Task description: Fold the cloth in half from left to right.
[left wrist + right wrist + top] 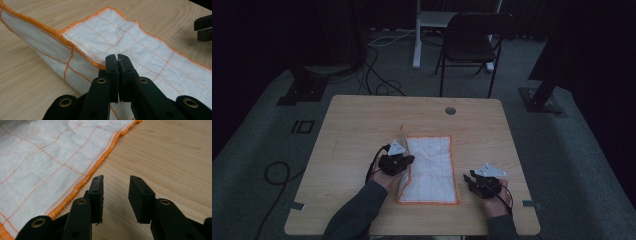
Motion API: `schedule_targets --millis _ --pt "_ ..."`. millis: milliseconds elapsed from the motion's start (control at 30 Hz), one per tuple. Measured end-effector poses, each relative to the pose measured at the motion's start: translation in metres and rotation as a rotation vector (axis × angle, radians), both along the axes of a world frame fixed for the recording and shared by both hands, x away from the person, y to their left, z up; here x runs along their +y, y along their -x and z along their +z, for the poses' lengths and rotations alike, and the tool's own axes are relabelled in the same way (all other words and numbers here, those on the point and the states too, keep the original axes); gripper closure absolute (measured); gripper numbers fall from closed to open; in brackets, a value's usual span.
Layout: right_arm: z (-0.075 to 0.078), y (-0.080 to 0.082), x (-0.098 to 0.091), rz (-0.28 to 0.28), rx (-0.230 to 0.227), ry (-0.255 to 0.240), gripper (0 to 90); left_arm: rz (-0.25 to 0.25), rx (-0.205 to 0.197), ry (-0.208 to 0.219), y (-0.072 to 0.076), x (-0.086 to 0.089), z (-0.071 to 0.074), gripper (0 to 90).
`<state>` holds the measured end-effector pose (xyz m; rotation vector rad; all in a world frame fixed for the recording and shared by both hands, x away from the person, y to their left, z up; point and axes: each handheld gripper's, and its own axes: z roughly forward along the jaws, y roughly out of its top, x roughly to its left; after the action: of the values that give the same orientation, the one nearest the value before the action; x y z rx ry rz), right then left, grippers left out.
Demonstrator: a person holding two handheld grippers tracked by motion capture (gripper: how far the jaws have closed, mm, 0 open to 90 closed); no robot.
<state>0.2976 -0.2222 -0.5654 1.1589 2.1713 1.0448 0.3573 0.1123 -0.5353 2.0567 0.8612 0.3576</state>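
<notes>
The white cloth (432, 170) with orange grid lines and an orange stitched hem lies near the middle of the desk (352, 125), toward the person's side, already doubled into a tall rectangle, with its left edge raised off the wood. The left gripper (117, 58) sits at about nine o'clock of the cloth with its jaws pressed together, pinching that hem, so the fabric climbs in a ridge from the desk to the pads. The step in hand looks like carrying this edge across toward three o'clock for another fold. To do it well, keep the pinch firm, lift just enough that the lower layer does not drag, and bring the orange hem down along the opposite hem so the borders match. The right gripper (115, 195) rests on the bare wood at about four o'clock of the cloth, jaws spread and holding nothing, just beside the right hem; it could press that side down so the cloth does not slide.
</notes>
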Motion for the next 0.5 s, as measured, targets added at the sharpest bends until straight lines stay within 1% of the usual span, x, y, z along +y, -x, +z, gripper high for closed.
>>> schedule_targets --millis 167,467,500 --pt "0.000 0.000 0.000 0.001 0.000 0.000 64.8 -0.011 0.001 0.008 -0.001 -0.005 0.001 88.7" --pt "0.000 0.000 0.000 0.003 -0.001 0.002 64.8 -0.028 0.000 -0.001 -0.003 -0.014 0.000 88.7" --pt "0.000 0.000 0.000 0.002 0.000 0.001 64.8 -0.032 0.001 0.000 -0.003 -0.018 0.000 88.7"
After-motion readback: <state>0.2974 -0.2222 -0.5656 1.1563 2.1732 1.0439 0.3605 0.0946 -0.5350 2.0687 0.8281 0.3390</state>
